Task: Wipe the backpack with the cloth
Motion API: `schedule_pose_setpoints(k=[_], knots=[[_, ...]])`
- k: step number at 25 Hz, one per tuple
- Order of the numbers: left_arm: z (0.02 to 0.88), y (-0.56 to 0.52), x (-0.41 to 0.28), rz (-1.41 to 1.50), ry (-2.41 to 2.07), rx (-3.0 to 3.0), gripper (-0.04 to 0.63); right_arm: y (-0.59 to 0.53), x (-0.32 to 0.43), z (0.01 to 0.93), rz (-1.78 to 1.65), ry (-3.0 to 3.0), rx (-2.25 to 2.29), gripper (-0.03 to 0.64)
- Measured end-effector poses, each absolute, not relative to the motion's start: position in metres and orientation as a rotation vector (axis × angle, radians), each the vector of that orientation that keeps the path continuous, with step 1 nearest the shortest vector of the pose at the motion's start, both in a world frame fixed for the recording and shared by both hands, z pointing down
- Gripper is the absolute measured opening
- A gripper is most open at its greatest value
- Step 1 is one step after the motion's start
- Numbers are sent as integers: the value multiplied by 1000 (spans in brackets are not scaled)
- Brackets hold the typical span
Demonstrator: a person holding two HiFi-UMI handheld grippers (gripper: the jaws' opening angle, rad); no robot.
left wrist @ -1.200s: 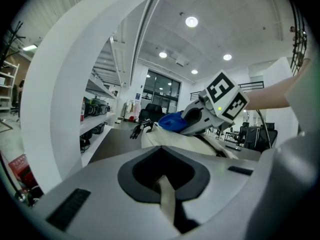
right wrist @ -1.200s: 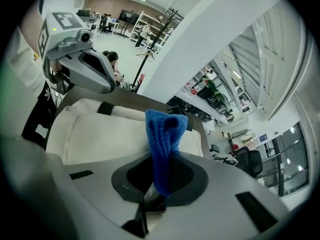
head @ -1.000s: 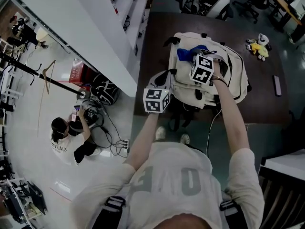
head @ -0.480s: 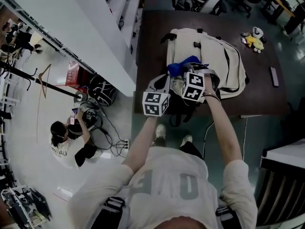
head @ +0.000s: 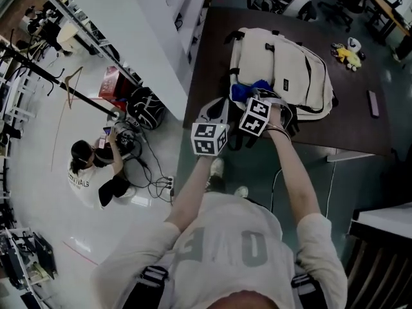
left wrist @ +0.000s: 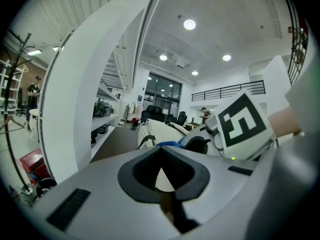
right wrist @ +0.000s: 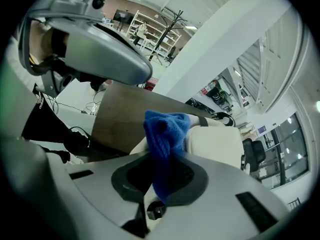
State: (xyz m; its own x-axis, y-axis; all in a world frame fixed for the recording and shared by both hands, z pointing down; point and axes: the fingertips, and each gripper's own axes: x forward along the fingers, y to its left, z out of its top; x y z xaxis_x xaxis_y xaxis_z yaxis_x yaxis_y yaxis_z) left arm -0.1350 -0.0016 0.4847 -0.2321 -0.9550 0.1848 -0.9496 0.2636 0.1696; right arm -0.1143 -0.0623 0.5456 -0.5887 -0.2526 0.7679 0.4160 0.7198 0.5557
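The person wears a pale grey short-sleeved T-shirt [head: 225,243] with large lighter characters across the chest, dark straps [head: 154,277] with buckles at both shoulders, and light shoes [head: 215,167]; a thin dark band [head: 277,129] circles the right wrist. The left gripper [left wrist: 161,173] and the right gripper [right wrist: 160,176] have smooth grey-white shells, each with a dark recess around the jaws and dark slots to either side. Each carries a white cube [head: 210,138] printed with black square markers, and a small green light [left wrist: 232,158] glows just below the right one's cube.
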Motion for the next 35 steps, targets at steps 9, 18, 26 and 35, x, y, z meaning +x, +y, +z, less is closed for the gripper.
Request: schedule_pose_setpoints(k=[9, 18, 26, 35], knots=[[489, 23, -109, -30, -2316, 1727, 3, -29, -91, 545, -930, -2022, -196, 37], [459, -12, -89, -82, -2311, 1829, 3, -47, -68, 484, -958, -2161, -104, 37], [460, -83, -55, -112, -2188, 1957, 3, -152, -48, 421, -892, -2233, 179, 38], [426, -173, -69, -222, -2122, 2062, 3, -248, -66, 415, -783, -2254, 271, 37]])
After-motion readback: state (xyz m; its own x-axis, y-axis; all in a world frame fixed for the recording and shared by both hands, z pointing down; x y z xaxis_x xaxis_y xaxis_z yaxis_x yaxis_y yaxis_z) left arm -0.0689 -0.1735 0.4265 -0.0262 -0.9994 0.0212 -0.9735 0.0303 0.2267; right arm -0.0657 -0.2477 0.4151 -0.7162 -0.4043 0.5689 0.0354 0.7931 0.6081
